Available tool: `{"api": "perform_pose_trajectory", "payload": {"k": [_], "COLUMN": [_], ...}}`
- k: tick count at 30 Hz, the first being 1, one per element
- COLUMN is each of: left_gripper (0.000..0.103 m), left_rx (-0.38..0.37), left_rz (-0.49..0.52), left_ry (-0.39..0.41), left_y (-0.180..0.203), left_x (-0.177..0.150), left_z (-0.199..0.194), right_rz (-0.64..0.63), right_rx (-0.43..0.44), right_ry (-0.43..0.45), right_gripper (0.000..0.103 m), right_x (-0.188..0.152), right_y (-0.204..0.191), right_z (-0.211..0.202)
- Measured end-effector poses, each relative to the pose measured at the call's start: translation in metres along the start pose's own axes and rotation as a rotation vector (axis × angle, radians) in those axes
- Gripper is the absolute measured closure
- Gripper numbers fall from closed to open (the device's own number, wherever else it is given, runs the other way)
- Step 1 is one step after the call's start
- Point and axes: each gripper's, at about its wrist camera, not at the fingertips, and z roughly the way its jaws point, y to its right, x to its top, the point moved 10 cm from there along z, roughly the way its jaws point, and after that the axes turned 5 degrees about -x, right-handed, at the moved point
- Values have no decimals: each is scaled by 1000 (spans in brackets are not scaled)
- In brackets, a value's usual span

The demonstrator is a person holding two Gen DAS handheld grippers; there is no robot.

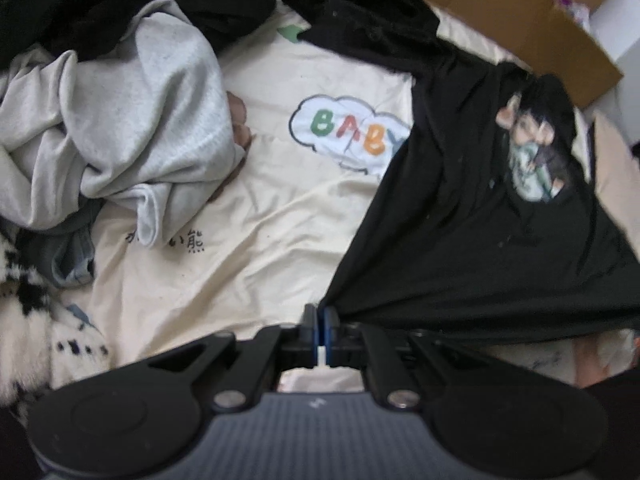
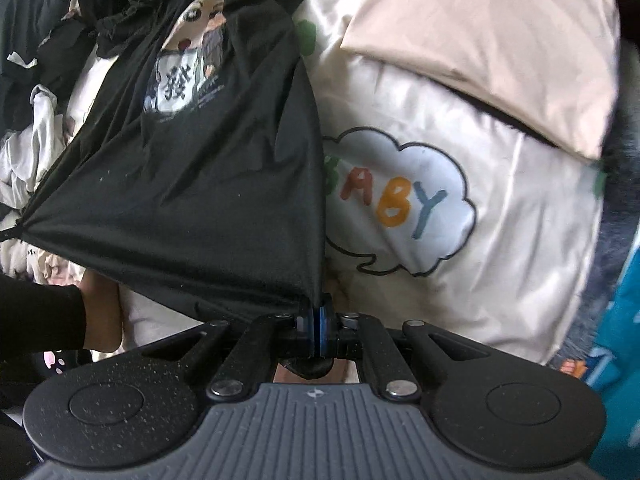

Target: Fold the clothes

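Both tools are clamped on corners of a black T-shirt [image 1: 472, 216]: the left tool [image 1: 320, 316] and right tool [image 2: 317, 312] hold it stretched above the cream "BABY" bedspread [image 1: 248, 216]. A cardboard box [image 1: 520, 12] stands beyond, contents unclear

Black printed T-shirt [image 1: 472, 240], stretched taut

Bare cream quilt [image 1: 256, 216] mid-bed, grey sweatshirt heap [image 1: 132, 120] crowding left, black shirt [image 1: 480, 208] stretched across right
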Motion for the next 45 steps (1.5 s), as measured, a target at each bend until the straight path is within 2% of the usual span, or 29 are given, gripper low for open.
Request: {"api": "perform_pose_trajectory", "payload": {"k": [9, 12, 16, 22, 34, 40, 45], "left_gripper": [101, 101, 101, 101, 101, 101, 101], "left_rx": [-79, -77, -39, 33, 83, 106, 133], "left_rz": [-32, -45, -59, -63, -129, -155, -178], "left_ry": [119, 134, 128, 68, -87, -119, -145], "left_y": [8, 3, -4, -17, -52, -58, -63], "left_x": [6, 3, -3, -21, -80, -100, -111], "left_z": [-39, -53, -62, -53, -13, -13, 3], "right_rz": [-11, 1, -4, 24, 99, 87, 110], "right_rx": [-71, -53, -18, 18, 6, 6, -7], "right_ry": [87, 99, 86, 33, -146, -214, -225], "right_gripper": [103, 103, 103, 103, 103, 103, 103], "right_x": [19, 17, 8, -13, -66, -75, -74], "right_y": [-13, -14, -18, -18, -19, -20, -15], "right_z": [-46, -47, -34, -3, 67, 87, 99]}}
